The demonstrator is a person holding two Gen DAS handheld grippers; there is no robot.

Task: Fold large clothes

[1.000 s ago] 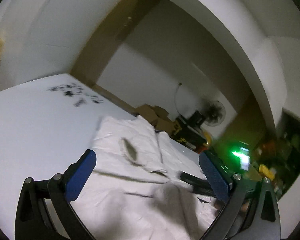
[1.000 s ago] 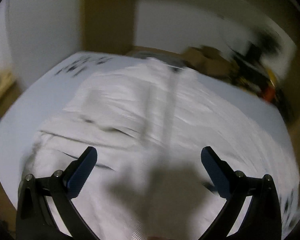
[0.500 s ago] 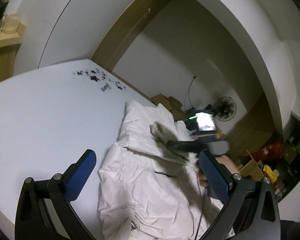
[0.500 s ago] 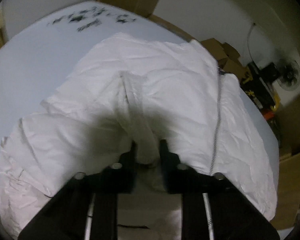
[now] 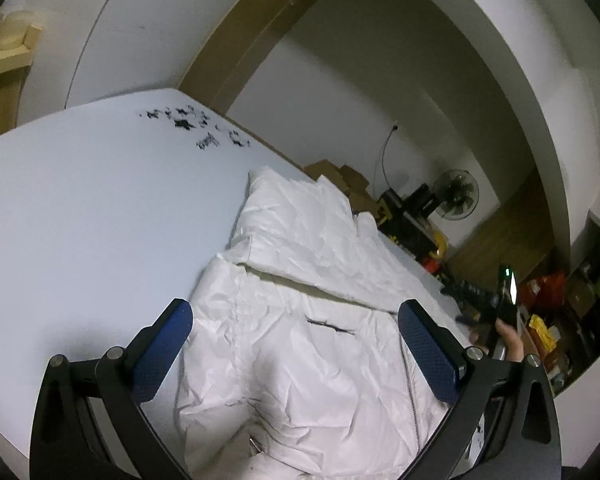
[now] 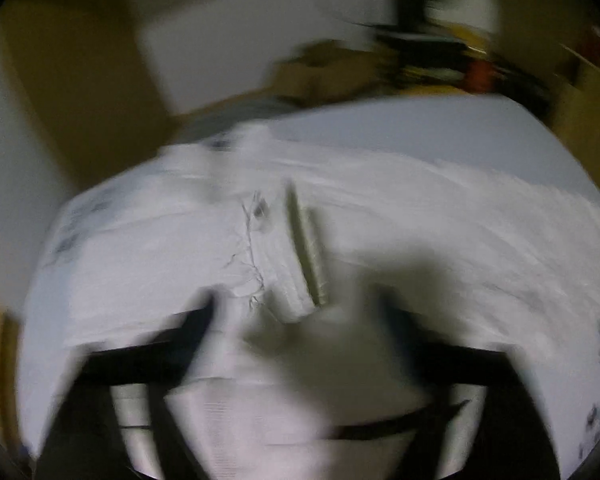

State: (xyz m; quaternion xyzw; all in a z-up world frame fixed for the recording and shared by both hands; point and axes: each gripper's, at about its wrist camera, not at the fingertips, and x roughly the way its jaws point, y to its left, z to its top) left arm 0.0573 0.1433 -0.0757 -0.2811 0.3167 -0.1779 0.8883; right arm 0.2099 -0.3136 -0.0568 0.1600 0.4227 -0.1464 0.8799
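Observation:
A white puffy zip jacket lies on the white table, one part folded across its upper half. My left gripper is open and empty, hovering above the jacket's lower half. The right gripper shows in the left wrist view at the table's right edge, held by a hand. The right wrist view is heavily blurred: the jacket fills it, and my right gripper has its fingers spread with a fold of white fabric between them; whether they hold it is unclear.
Black scribbles mark the table's far corner. Cardboard boxes, a fan and cluttered shelves stand beyond the far and right edges. A brown door frame stands behind the table.
The right gripper was shut on jacket fabric half a second ago; now its fingers look spread and it is swinging fast to the table's right. The left gripper stayed open.

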